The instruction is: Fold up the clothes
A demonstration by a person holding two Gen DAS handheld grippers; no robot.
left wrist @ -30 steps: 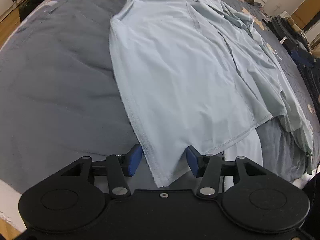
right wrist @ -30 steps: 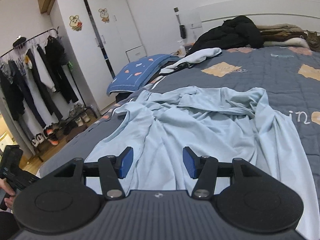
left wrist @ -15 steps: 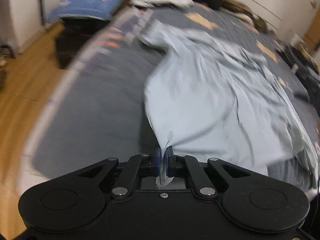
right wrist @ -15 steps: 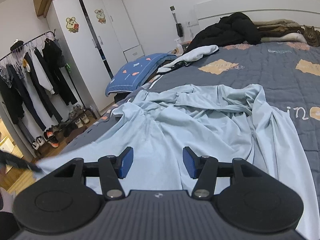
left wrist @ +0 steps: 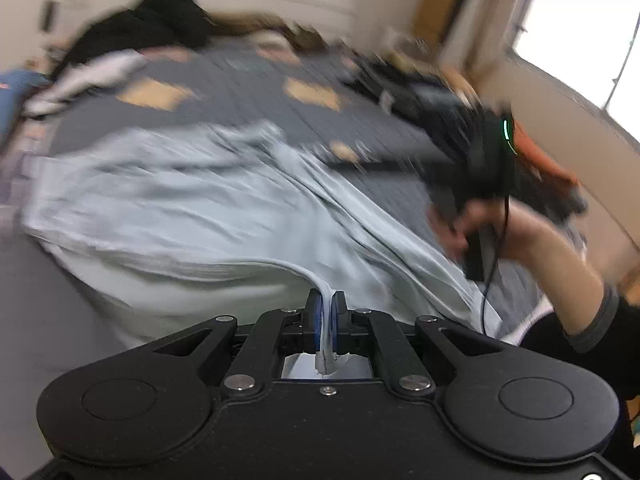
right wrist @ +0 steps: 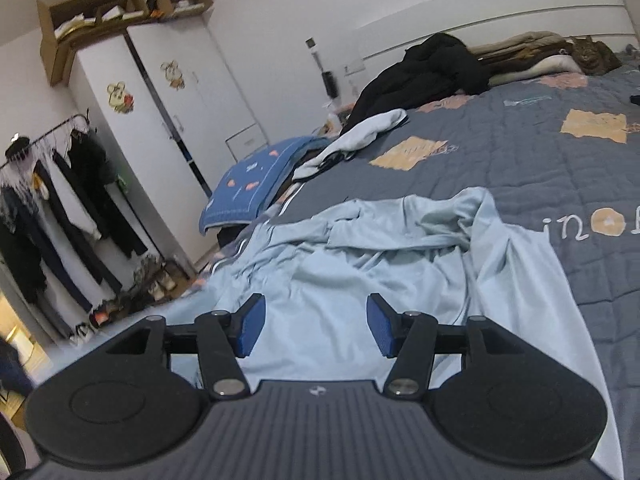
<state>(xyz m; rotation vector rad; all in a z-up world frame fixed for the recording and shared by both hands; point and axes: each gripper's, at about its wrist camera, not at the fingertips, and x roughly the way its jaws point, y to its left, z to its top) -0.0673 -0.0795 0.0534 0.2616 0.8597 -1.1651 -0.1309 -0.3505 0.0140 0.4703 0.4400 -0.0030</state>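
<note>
A pale blue garment (left wrist: 192, 216) lies rumpled across the grey quilted bed (left wrist: 248, 92). My left gripper (left wrist: 326, 312) is shut on a corner of its hem, and the cloth rises in a fold into the blue pads. This view is blurred by motion. In the right wrist view the same pale blue garment (right wrist: 360, 264) spreads out below my right gripper (right wrist: 316, 330), which hangs open above the cloth with nothing between its blue pads. A person's hand (left wrist: 508, 232) holding the right gripper's black body shows at the right of the left wrist view.
A black coat (right wrist: 424, 72) and a white garment (right wrist: 360, 136) lie near the headboard. A blue pillow (right wrist: 256, 180) sits off the bed's left edge. A white wardrobe (right wrist: 160, 120) and a clothes rack (right wrist: 52, 208) stand at the left, above shoes on the floor.
My left gripper shut on the garment's hem corner, then swung and lifted it toward the right. The right gripper stayed open and drifted slightly over the cloth.
</note>
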